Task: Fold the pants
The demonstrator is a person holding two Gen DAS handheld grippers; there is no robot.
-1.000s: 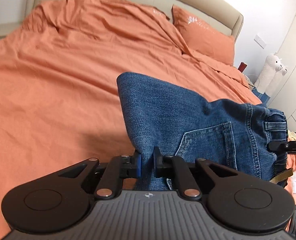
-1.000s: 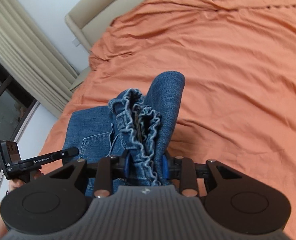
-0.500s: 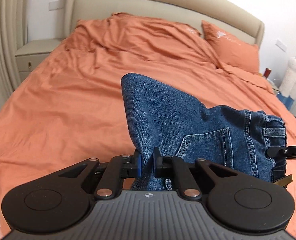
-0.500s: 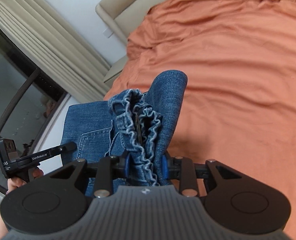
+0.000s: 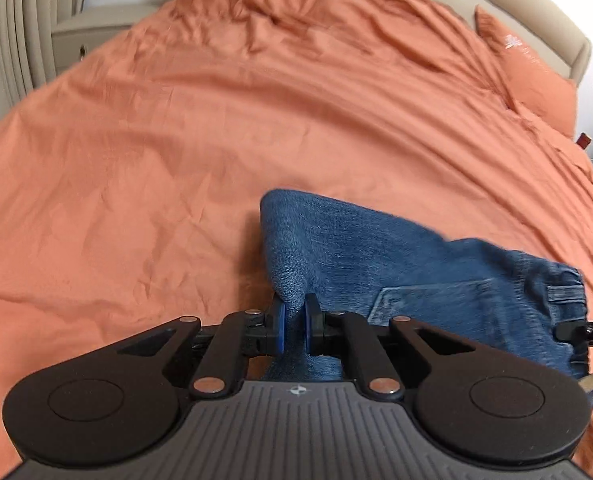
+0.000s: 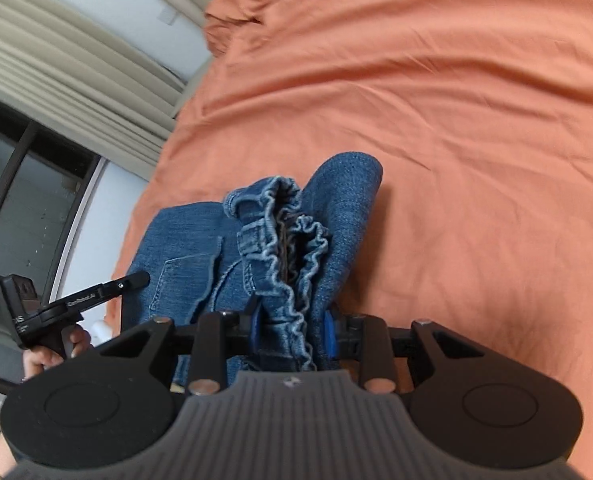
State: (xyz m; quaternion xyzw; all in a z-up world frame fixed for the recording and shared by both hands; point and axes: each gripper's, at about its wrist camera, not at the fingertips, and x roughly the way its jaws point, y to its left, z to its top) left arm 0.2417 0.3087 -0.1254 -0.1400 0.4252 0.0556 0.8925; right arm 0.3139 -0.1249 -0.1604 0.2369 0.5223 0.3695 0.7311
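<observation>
My left gripper (image 5: 295, 322) is clenched on a folded edge of the jeans (image 5: 408, 264), blue pads pinching a narrow ridge of denim at 6 o'clock in its view. My right gripper (image 6: 294, 330) is clamped on the bunched elastic waistband (image 6: 286, 240), which stands up in ruffles between its jaws. The jeans hang between the two grips above the bed (image 5: 176, 140), already doubled over; from the left view they spread toward 3 o'clock, back pocket (image 5: 428, 300) facing up, and the tip of the right gripper shows at the far right edge. From the right view, the left gripper sits at 9 o'clock with a hand on its handle.

I judge the step in hand to be carrying the folded jeans out and laying them flat. To do it well I would keep both grips firm and level with each other, hold light tension across the denim so the fold stays crisp, and lower the free fold onto the sheet first, toward 12 o'clock, where the orange cover lies open and only faintly creased. Then I would draw back so the rest settles without bunching. The thick waistband could slip unevenly, so I would open up only once the cloth rests on the bed. Pillow (image 5: 532, 68) and headboard (image 5: 496, 4) sit well beyond.
</observation>
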